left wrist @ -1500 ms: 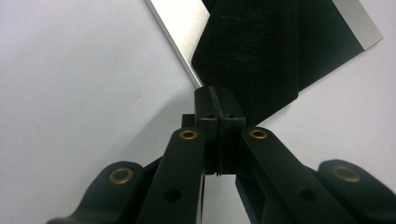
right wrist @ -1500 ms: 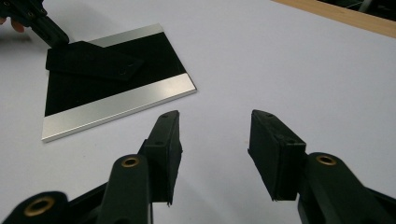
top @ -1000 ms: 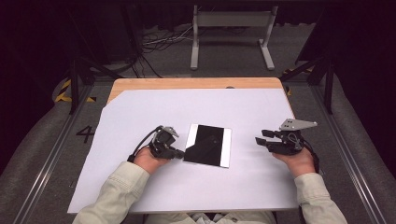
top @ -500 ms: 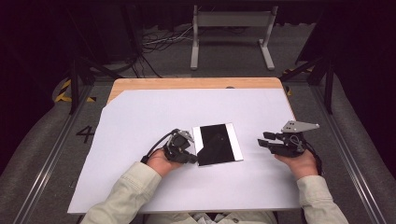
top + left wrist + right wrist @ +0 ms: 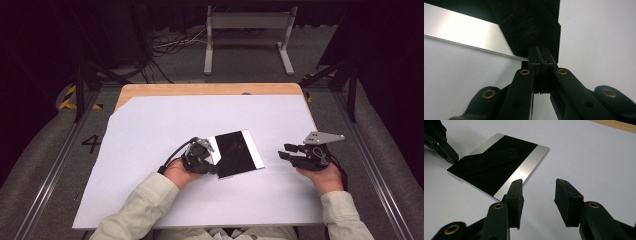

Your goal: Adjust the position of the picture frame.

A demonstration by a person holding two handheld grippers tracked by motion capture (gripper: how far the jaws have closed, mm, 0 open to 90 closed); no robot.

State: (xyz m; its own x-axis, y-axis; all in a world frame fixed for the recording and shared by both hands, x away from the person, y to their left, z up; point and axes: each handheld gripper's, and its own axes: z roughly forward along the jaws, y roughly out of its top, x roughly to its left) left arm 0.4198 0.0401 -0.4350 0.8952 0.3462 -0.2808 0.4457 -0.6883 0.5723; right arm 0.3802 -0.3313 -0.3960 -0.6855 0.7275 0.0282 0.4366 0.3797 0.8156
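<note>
A flat black plate with silver bands along two edges (image 5: 235, 152) lies on the white sheet (image 5: 165, 120), turned at a slant. My left gripper (image 5: 214, 169) is shut, its tips (image 5: 540, 53) against the plate's near left corner (image 5: 466, 32), with nothing between the jaws. From the right gripper view the same tips (image 5: 449, 155) touch the plate's (image 5: 499, 162) left corner. My right gripper (image 5: 284, 152) rests a little right of the plate, pointing at it. Its jaws (image 5: 539, 187) have just been closing a little and stand open, with only bare sheet between them.
The white sheet covers a wooden tabletop whose far edge (image 5: 200, 89) shows as a strip. Beyond the table a grey metal stand (image 5: 247, 30) and cables (image 5: 165, 45) sit on the dark floor. Rails run along both sides of the table.
My left gripper has moved right with its tips against the plate. The plate has slid right and turned counter-clockwise. The right gripper has stayed in place.
</note>
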